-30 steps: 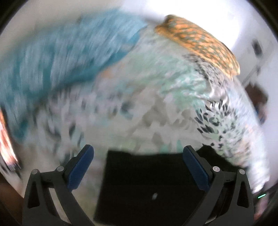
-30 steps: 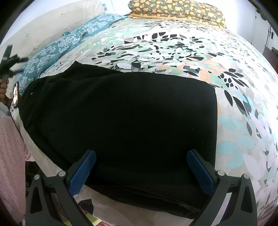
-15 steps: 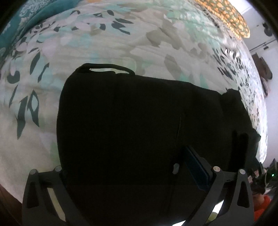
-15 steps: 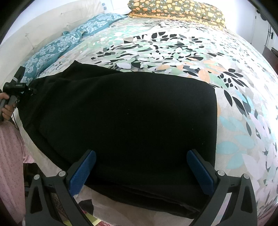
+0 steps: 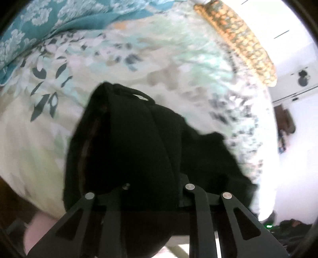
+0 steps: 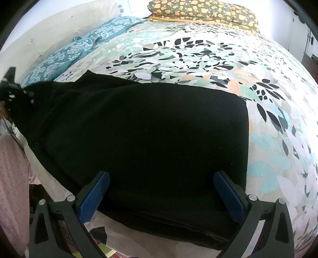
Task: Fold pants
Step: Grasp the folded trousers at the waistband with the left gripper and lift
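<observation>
A: What is seen around the black pants (image 6: 151, 139)?
B: They are spread on a leaf-printed bedspread (image 6: 198, 51). Two teal pillows (image 6: 83, 49) are laid at ten o'clock, and one orange-flowered pillow (image 6: 202, 12) is set at twelve o'clock, well apart from the cloth. A pink garment (image 6: 12, 178) is seen at eight o'clock.
A: Is anything blocked?
B: In the left wrist view the middle is filled by bunched black cloth, so the pads are hidden.
A: How are the tools held?
B: The left gripper (image 5: 153, 190) has just been closing and is clamped on the pants' end at nine o'clock. The right gripper (image 6: 161, 190) is spread wide over the folded edge at six o'clock; nothing is pinched.
</observation>
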{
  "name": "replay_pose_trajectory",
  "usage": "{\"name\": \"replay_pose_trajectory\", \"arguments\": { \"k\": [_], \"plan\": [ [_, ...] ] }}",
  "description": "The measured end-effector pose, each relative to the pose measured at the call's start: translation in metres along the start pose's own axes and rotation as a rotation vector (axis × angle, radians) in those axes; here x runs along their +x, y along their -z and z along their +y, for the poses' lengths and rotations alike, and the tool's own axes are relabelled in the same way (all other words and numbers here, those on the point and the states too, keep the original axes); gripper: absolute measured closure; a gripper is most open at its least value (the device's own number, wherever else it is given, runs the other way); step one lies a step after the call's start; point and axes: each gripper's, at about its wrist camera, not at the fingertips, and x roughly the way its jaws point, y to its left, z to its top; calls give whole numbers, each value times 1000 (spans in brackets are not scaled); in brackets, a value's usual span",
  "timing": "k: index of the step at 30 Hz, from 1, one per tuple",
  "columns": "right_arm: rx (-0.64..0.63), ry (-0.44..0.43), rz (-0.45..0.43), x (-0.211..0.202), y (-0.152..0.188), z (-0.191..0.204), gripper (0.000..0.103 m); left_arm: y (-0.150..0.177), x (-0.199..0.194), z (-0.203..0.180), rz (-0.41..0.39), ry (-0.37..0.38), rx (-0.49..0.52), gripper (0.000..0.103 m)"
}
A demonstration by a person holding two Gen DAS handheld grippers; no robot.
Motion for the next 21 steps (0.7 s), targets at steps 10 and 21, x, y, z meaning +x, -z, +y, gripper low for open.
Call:
{"name": "replay_pose_trajectory", "arguments": {
  "k": [10, 21],
  "plan": [
    [38, -40, 34, -7, -3, -5, 0, 48, 18, -172, -17, -41, 250, 86],
    [121, -361, -207, -60, -10, -13, 0, 103, 135, -252, 80, -170, 463, 39]
  ]
}}
